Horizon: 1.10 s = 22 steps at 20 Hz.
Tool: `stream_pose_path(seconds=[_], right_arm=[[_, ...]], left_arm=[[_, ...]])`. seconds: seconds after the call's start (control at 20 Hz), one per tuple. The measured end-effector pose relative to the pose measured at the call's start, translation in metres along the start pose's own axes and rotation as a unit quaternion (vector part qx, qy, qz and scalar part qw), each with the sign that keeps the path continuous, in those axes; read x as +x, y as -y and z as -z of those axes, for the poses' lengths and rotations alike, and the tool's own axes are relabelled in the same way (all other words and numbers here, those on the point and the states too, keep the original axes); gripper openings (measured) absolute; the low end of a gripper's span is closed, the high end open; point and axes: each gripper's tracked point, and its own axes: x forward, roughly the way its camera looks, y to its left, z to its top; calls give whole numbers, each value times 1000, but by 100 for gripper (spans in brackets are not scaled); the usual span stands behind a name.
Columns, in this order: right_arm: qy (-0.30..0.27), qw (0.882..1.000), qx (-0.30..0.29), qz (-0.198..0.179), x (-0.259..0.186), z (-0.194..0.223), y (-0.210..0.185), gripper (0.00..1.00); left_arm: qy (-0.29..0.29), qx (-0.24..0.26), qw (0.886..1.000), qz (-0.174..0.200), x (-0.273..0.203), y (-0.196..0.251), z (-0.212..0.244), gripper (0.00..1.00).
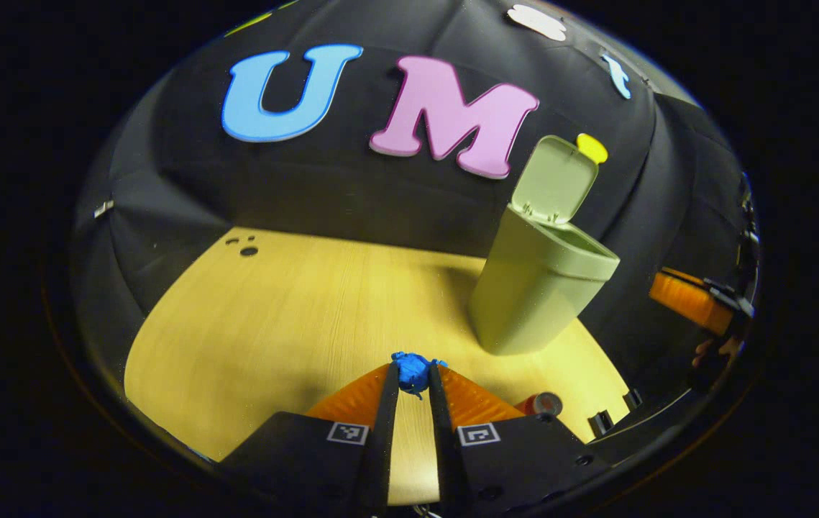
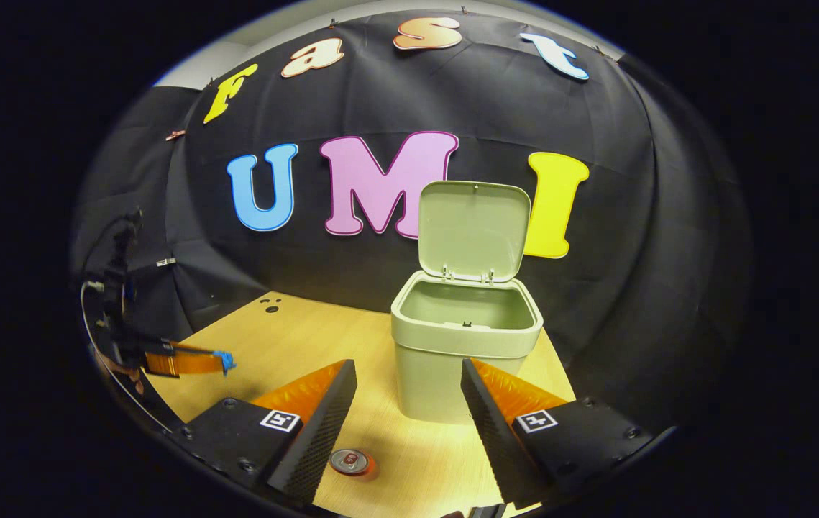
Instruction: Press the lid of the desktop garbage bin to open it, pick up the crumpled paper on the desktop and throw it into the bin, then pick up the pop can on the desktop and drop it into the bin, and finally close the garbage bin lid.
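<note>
Left gripper (image 1: 413, 378): fingers pinched on the blue crumpled paper (image 1: 413, 370), low centre of the left gripper view, carried above the wooden desktop (image 1: 272, 324); in my judgement held raised so it can clear the bin's rim.

Right gripper (image 2: 409, 403): fingers spread wide, clamping nothing, lower centre of the right gripper view; it hangs over the pop can (image 2: 351, 461), likely staged for the next pick.

Pop can: upright at bottom centre of that view, just in front of the bin, apart from it.

Desktop garbage bin (image 2: 463, 352): green, centre of the right gripper view, lid (image 2: 474, 230) swung upright on its rear hinge, so the mouth stands open to receive; interior looks bare.

Task stage, judged: lid opened; paper lifted, not yet dropped.
</note>
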Motion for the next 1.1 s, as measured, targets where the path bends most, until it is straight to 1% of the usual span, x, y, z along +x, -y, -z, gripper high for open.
stream_pose_path(seconds=[0.05, 0.1, 0.25, 0.4, 0.55, 0.7, 0.75, 0.8, 0.85, 1.1], right_arm=[[-1, 1000, 0, 0, -1, 2, -1, 93], [-3, 1000, -2, 0, -2, 3, -1, 93], [-6, 1000, -6, 3, -7, 6, -1, 93], [-8, 1000, -6, 9, -12, 9, 2, 93], [-11, 1000, -2, 19, -21, 13, 5, 93], [-20, 999, -2, 28, -30, 21, 8, 93], [-24, 999, 0, 30, -33, 24, 7, 93], [-27, 999, 4, 32, -37, 27, 7, 93], [-29, 999, 7, 35, -40, 30, 8, 93], [-37, 998, 20, 53, -54, 41, 11, 93]], left_arm=[[19, 9, 1000, 6, -1, 6, -18, 34], [35, 15, 999, 12, -2, 11, -34, 31], [84, 28, 995, 36, -3, 35, -82, 30], [129, 35, 989, 63, -3, 62, -127, 31], [160, 46, 982, 93, 1, 87, -154, 31], [175, 53, 975, 125, 11, 119, -175, 30], [176, 54, 973, 137, 18, 129, -179, 27], [175, 57, 972, 147, 23, 139, -182, 27], [174, 61, 971, 156, 32, 147, -185, 30], [157, 81, 965, 195, 63, 189, -192, 31]])
